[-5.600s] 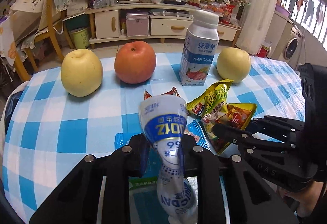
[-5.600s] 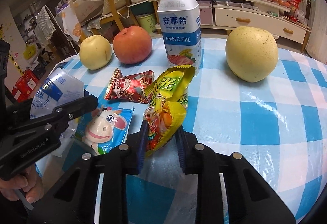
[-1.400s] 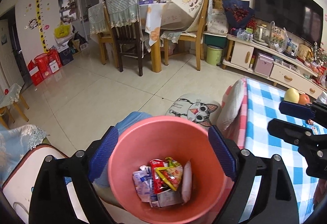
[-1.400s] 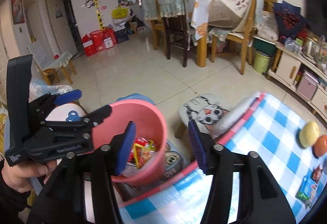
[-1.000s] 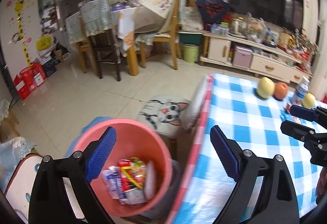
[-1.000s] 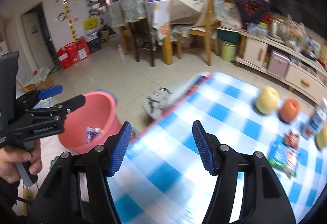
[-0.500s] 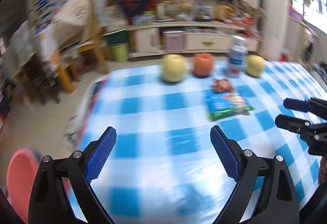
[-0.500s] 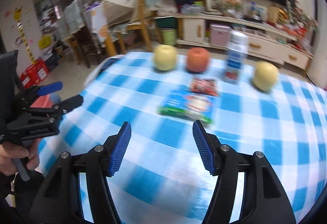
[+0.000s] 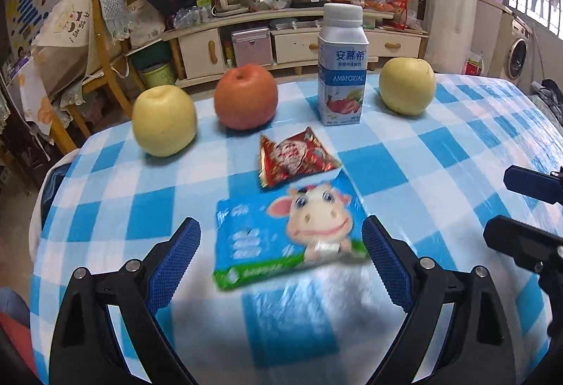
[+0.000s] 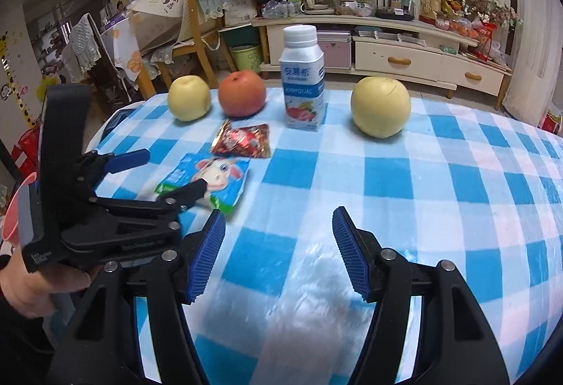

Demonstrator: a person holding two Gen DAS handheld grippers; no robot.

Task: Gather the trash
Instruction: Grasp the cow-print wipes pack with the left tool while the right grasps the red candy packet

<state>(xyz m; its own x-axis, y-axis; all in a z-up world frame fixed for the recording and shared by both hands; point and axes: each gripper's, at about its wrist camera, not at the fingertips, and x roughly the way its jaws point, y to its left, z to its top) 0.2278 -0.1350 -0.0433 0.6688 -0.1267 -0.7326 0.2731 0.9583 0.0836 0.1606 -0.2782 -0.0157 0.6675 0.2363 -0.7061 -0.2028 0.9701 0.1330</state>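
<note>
lying flat on the counter (image 9: 116, 202), a blue cow-print wrapper (image 9: 286, 232) with a green lower edge; printed side up, slightly blurred in the left wrist view.
touching its far edge: a red foil wrapper (image 9: 295, 158), crinkled, also flat on the checked cloth.
behind these, in a row along the far side of the counter: yellow apple (image 9: 163, 119), red apple (image 9: 245, 101), upright milk bottle (image 9: 342, 68) with white cap, second yellow apple (image 9: 407, 90). none touch the wrappers.
left hand-held gripper (image 9: 281, 260): jaws spread wide, blue pads either side of the cow-print wrapper and just above it, not pressing on it; nothing held. in the right wrist view its near fingertip overlaps the wrapper's lower edge.
right hand-held gripper (image 10: 279, 253): jaws apart and just been widening, nothing between them; poised over bare checked cloth, to the right of the cow-print wrapper and near it.
person's hand (image 10: 38, 283) on the left gripper's handle, seen at the left edge of the right wrist view.
pink bin rim (image 10: 16, 209) at far left, beside the counter, mostly hidden.
</note>
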